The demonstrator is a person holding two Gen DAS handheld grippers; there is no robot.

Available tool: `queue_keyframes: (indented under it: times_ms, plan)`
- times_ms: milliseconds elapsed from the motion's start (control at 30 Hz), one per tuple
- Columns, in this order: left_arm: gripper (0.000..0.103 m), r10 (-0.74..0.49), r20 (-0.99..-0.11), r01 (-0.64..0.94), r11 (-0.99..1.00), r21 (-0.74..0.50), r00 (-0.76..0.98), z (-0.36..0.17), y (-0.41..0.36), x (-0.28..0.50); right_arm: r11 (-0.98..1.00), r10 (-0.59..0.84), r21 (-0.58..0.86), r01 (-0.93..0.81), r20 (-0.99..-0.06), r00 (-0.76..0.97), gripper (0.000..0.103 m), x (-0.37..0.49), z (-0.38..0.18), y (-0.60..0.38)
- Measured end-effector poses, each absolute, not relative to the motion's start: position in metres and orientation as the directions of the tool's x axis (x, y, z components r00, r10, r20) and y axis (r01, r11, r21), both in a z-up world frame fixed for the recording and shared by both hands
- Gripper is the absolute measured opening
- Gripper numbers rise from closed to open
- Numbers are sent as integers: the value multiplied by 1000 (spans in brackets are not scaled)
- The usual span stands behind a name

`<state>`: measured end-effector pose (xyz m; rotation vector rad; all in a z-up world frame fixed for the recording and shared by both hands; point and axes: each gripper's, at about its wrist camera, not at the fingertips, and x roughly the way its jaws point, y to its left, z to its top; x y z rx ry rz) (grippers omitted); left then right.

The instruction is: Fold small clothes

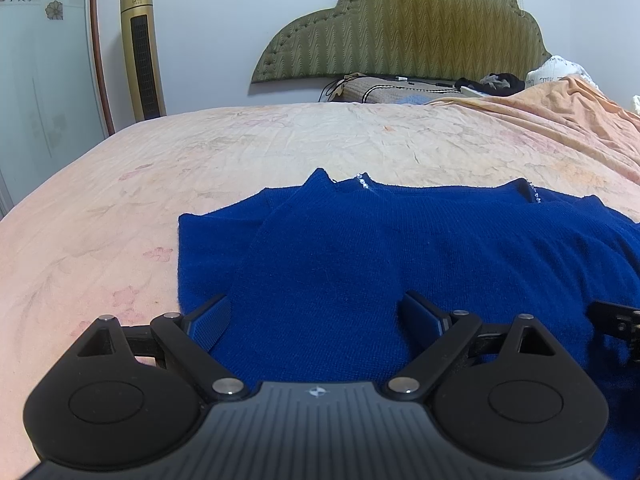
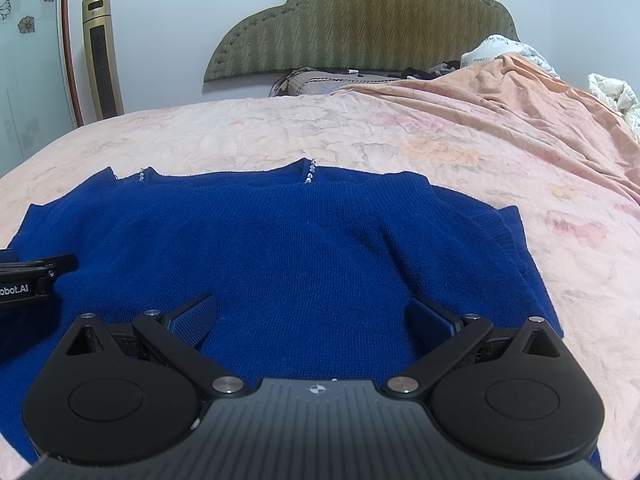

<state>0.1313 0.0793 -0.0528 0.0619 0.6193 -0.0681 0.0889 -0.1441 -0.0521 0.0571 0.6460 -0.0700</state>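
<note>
On the bed (image 2: 400, 132) | blue sweater (image 2: 280, 248) flat | left gripper (image 1: 314, 320), right gripper (image 2: 314, 316): fingers apart, empty

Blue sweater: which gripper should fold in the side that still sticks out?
Probably right. The blue sweater has its outer edge spread beside the right gripper, which is open. The left gripper, also open, sits over cloth already folded inward.

The left gripper (image 2: 24, 280) body reads "obot.AI".
</note>
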Motion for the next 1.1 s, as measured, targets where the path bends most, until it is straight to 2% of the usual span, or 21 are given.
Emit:
queue_keyframes:
  times_ms: [133,233,300,367,567,667,767,900,1033,1100]
  plan:
    - [93,-38,-576,101,992,77,817,-45,80,126,990,-23,103,101,-583,812,103,77,-52,-148]
    - [93,-51,-555,137,984,114,830,-26,90,120,992,-45,66,105,-595,803,103,80,-53,-142]
    - [93,-81,-543,155,984,92,836,-14,107,119,994,-68,31,109,-599,798,103,81,-54,-137]
    - [93,-112,-568,178,982,63,816,-5,130,129,994,-82,6,107,-602,794,103,81,-54,-133]
    - [93,-232,-705,136,972,-190,670,-9,209,180,993,-53,56,105,-587,808,102,65,-43,-134]
    - [93,-348,-738,160,935,-316,578,-22,226,205,996,62,88,-18,-533,844,102,42,-28,-112]
    - [98,-446,-718,181,890,-418,534,-34,227,219,980,141,-48,-196,-533,834,102,24,-19,-68]
    - [101,-605,-653,246,791,-560,456,-42,220,238,878,141,-322,-354,-534,834,102,-6,-24,-1]
    - [103,-660,-610,277,745,-607,438,-48,205,257,736,105,-537,-411,-510,854,100,-25,-50,50]
    - [103,-675,-591,277,729,-626,441,-50,200,266,682,85,-625,-379,-447,890,100,-29,-60,67]
